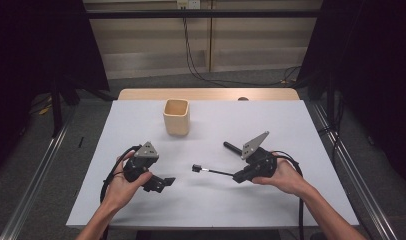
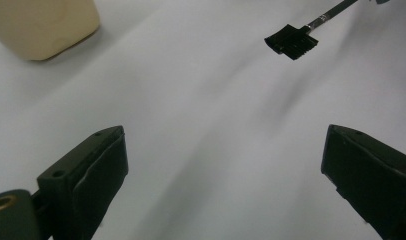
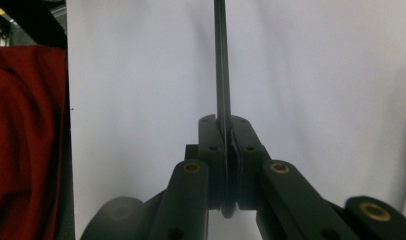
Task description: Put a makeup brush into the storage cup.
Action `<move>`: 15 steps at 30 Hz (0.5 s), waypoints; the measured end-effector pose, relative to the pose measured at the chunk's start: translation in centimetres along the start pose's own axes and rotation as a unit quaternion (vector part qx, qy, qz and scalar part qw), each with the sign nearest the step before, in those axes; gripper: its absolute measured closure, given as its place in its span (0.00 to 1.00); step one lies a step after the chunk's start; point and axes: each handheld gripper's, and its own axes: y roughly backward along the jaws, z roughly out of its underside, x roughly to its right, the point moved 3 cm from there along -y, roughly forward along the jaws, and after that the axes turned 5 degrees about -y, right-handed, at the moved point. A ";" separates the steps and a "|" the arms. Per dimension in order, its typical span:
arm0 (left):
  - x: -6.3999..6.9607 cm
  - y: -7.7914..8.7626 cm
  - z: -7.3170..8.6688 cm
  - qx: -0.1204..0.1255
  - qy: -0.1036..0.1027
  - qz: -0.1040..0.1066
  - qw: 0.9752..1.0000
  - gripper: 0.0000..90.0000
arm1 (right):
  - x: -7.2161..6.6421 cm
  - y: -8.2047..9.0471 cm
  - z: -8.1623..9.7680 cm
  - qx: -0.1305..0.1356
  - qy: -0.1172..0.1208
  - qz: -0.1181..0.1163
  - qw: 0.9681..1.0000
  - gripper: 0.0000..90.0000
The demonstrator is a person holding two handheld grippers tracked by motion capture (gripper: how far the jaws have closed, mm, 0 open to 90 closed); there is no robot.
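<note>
Brush (image 1: 211,171) clamped in right gripper (image 1: 239,176); left gripper (image 1: 163,183) agape

You have no readable text anywhere, no label or brand on the beige cup (image 1: 176,117), none on the white table (image 1: 141,200), no numbers on the grey plates, no sign on the wall behind
</note>
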 end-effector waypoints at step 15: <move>0.1 0.4 1.2 0.019 0.020 -0.021 0.999 0.05 | -0.2 -0.4 0.8 0.083 -0.041 0.010 0.996 0.96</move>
